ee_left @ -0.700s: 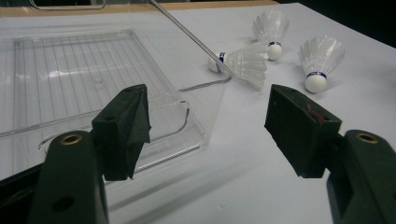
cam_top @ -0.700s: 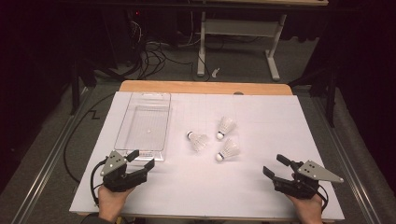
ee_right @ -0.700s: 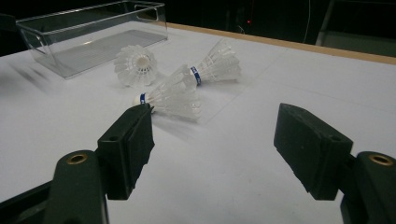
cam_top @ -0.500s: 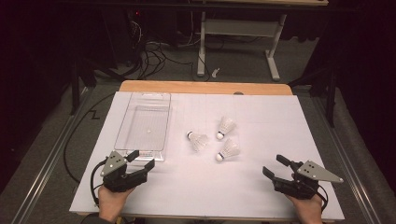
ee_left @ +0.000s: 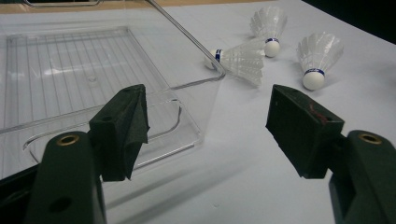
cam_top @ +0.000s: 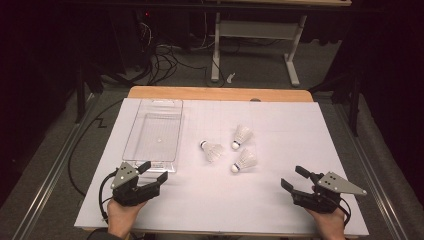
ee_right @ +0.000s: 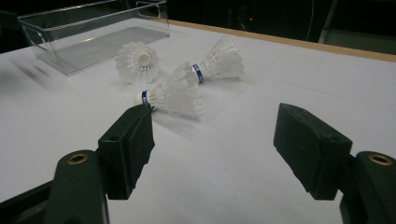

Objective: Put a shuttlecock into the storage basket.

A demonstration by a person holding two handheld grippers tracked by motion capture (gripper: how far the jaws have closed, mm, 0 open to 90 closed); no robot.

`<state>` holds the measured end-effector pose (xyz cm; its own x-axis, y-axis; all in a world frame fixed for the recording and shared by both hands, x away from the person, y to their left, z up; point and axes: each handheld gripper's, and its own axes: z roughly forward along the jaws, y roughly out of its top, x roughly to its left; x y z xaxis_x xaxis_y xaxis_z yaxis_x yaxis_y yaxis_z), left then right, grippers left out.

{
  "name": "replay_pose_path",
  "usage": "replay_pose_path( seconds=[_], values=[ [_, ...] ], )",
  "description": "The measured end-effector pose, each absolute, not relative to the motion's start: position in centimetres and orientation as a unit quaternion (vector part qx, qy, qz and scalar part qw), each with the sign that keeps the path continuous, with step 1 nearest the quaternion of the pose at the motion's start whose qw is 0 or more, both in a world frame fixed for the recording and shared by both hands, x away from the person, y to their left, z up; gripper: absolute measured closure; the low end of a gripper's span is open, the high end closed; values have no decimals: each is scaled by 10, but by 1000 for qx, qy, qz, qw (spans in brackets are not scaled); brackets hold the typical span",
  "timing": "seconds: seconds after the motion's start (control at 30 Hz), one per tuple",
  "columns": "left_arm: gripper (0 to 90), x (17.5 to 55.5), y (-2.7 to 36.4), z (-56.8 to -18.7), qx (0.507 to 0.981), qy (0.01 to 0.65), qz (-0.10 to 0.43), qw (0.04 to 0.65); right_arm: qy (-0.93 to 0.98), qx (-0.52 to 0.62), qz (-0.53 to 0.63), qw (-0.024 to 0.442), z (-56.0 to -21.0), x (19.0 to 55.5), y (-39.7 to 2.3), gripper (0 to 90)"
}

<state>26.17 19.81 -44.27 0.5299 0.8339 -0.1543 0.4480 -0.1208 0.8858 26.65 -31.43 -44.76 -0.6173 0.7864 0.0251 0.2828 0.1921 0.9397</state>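
Three white shuttlecocks with blue bands lie on their sides in the middle of the white table: one at the left, one farther back, one nearest the front. A clear plastic tray stands empty to their left. My left gripper rests near the table's front left, just in front of the tray, jaws open and empty. In the left gripper view the tray's corner is close ahead and the shuttlecocks lie beyond. My right gripper rests at the front right, open and empty, facing the shuttlecocks.
The table's wooden far edge runs along the back. Cables and a desk frame are on the dark floor beyond. Bare white surface lies between the two grippers and to the right of the shuttlecocks.
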Motion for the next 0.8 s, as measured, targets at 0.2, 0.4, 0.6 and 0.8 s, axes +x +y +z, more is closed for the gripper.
replay_pose_path(
  seconds=[0.2,0.4,0.6,0.8],
  values=[
    [304,263,195,-441,722,443,193,495,732,366,523,239,-448,267,-316,290],
    [307,265,193,-440,724,440,190,496,734,364,522,239,-448,267,-315,290],
    [305,267,191,-439,726,440,182,496,734,365,521,238,-448,268,-315,290],
    [302,269,188,-438,732,433,181,493,734,365,521,238,-448,268,-315,291]
  ],
)
